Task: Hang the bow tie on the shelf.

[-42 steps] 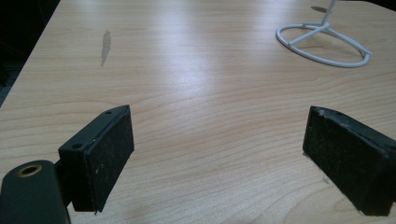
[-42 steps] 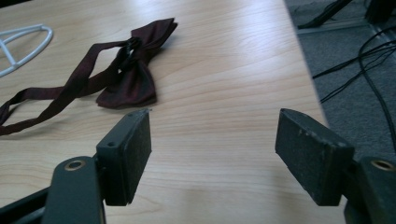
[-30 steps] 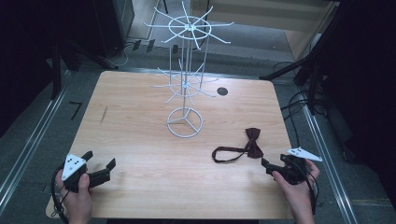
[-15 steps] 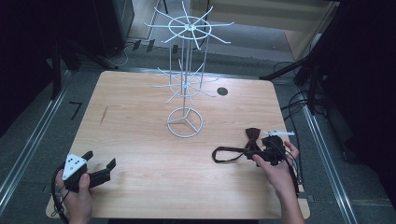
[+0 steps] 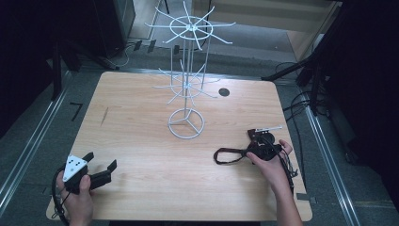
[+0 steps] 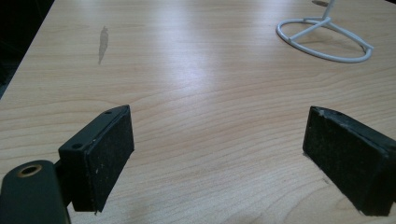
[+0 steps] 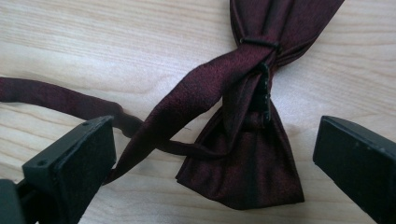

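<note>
Bow tie (image 7: 247,116) lies flat on the table (image 5: 141,122), right side, strap trailing left. It's likely light, soft, floppy satin, a bit slick; take it at the knot, the firmest spot. Your right gripper (image 7: 215,163) has just been opening: jaws wide, straddling the tie, not pressing. Left gripper (image 6: 219,154) hangs wide open over bare wood.

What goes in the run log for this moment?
right tool: jaws just opened wide, astride bow tie, not gripping | left tool: open, over bare table | white wire rack: untouched
</note>
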